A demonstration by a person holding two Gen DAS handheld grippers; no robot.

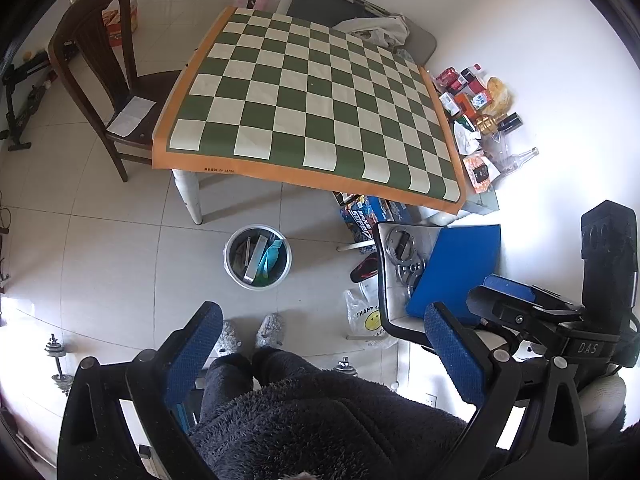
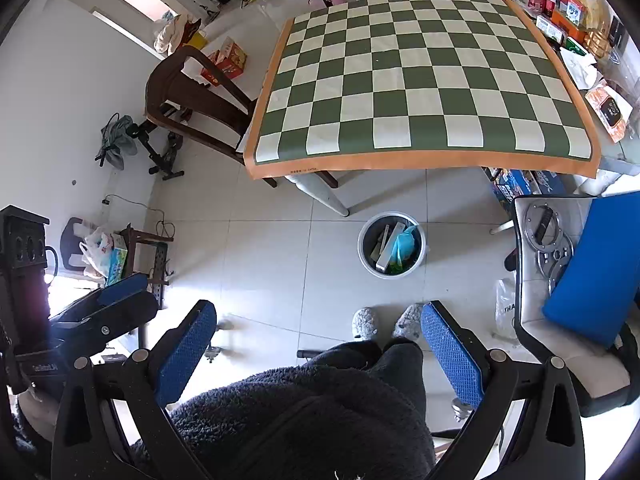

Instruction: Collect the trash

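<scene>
A round grey trash bin stands on the tiled floor in front of the table; it holds a white box, a teal bag and other scraps. It also shows in the right wrist view. The checkered green-and-white tablecloth covers the table and its top is bare. My left gripper is open and empty, held above the person's legs. My right gripper is open and empty too, beside the left one.
A dark wooden chair stands left of the table. Packets, boxes and bottles lie at the table's right edge. A white chair with a blue cushion and metal rings stands right of the bin. A plastic bag lies on the floor.
</scene>
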